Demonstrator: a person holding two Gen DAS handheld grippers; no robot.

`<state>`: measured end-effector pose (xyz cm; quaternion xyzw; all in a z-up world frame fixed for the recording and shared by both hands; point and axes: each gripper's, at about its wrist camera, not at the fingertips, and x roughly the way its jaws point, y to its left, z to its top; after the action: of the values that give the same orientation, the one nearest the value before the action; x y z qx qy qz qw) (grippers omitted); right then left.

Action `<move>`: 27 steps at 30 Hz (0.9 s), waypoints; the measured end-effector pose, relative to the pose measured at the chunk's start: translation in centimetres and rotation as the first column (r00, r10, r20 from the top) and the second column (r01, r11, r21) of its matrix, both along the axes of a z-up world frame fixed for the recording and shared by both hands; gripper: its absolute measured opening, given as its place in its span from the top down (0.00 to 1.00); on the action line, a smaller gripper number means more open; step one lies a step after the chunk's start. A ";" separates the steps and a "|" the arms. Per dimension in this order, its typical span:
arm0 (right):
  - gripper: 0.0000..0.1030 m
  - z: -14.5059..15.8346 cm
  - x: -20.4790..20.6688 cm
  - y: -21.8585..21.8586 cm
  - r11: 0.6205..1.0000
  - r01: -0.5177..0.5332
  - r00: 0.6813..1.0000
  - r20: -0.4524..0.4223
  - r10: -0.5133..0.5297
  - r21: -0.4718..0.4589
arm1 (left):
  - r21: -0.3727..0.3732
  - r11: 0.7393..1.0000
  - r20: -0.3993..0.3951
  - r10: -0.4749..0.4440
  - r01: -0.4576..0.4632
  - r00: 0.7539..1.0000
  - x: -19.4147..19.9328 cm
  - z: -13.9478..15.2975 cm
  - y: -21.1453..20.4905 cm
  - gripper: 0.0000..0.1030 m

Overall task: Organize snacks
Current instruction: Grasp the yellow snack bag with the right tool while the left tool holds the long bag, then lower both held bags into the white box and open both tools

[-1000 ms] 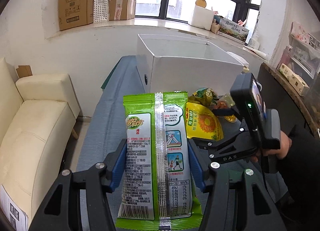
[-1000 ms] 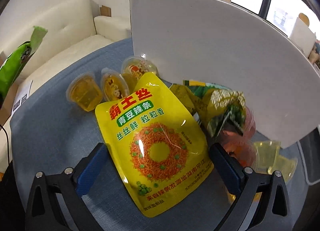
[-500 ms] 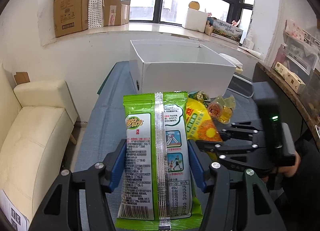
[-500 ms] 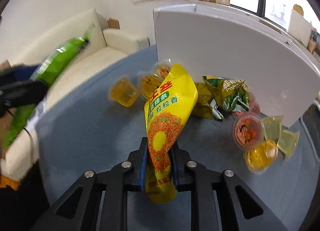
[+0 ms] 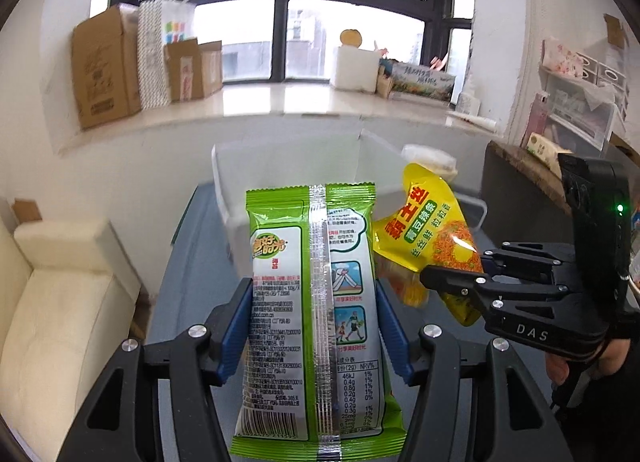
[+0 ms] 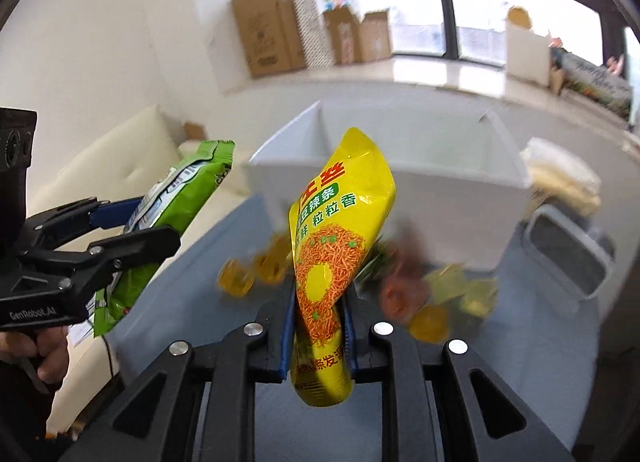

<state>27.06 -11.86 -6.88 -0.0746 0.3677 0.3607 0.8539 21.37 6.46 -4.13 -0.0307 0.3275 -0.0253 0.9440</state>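
My left gripper (image 5: 312, 294) is shut on a green snack packet (image 5: 316, 302), held upright in the air with its printed back facing me. My right gripper (image 6: 318, 298) is shut on a yellow snack bag (image 6: 340, 230) and holds it up above the table; this bag also shows in the left wrist view (image 5: 428, 238). The green packet shows in the right wrist view (image 6: 172, 214) at the left. An open white box (image 6: 400, 166) stands ahead of both grippers, also in the left wrist view (image 5: 288, 166). Several jelly cups (image 6: 424, 294) lie blurred on the blue table.
A cream sofa (image 5: 60, 294) stands left of the blue table (image 6: 540, 322). A grey tray (image 6: 568, 250) sits right of the box. Cardboard boxes (image 5: 104, 70) line the window sill behind. A dark desk (image 5: 520, 178) is at the right.
My right gripper has lifted the yellow bag off the table and raised it toward the white box. My left gripper has risen with the green packet.
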 end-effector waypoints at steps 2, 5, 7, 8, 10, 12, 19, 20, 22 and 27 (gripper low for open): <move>0.80 0.9 1.4 0.3 0.999 0.046 0.999 0.022 -0.046 0.004 | 0.015 1.000 0.019 -0.004 0.003 1.000 1.8 1.0 -0.2 0.38; 0.80 1.8 3.7 1.3 0.995 0.101 0.993 0.058 -0.101 0.006 | 0.015 1.000 0.038 -0.022 0.021 0.999 5.0 2.2 -0.2 0.38; 0.80 2.5 5.3 1.8 0.994 0.109 0.992 0.066 -0.110 0.015 | 0.038 0.999 0.048 -0.020 0.018 0.999 7.3 2.8 -0.1 0.38; 0.80 2.8 6.5 2.4 0.993 0.118 0.990 0.080 -0.119 0.014 | 0.046 0.999 0.045 -0.015 0.013 0.999 8.6 3.0 0.1 0.38; 0.80 3.2 8.5 3.0 0.991 0.131 0.988 0.087 -0.130 -0.002 | 0.044 0.999 0.040 -0.003 0.002 0.999 11.2 3.3 0.6 0.38; 0.80 3.2 10.8 3.6 0.989 0.145 0.986 0.086 -0.143 -0.025 | 0.040 0.999 0.034 0.022 -0.024 0.999 13.9 3.3 1.4 0.38; 0.55 1.5 16.9 5.5 0.983 0.158 0.987 0.056 -0.153 -0.089 | 0.024 0.996 -0.037 0.091 -0.090 0.995 21.1 0.5 4.0 0.19; 0.44 1.4 17.4 5.5 0.981 0.174 0.984 0.055 -0.170 -0.081 | 0.025 0.997 -0.053 0.079 -0.078 0.995 21.8 -0.1 4.2 0.09; 0.08 1.3 17.6 5.0 0.970 0.231 0.971 0.086 -0.225 -0.071 | 0.069 0.994 -0.097 0.086 -0.080 0.992 22.9 -1.2 4.3 0.00; 0.00 1.1 17.3 3.9 0.965 0.247 0.966 0.103 -0.239 -0.084 | 0.053 0.996 -0.109 0.083 -0.078 0.991 22.7 -2.4 5.1 0.00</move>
<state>44.35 -7.94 -5.83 -0.0864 0.3513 0.2313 0.9031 44.05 11.55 -6.48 -0.0223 0.3785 0.0225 0.9250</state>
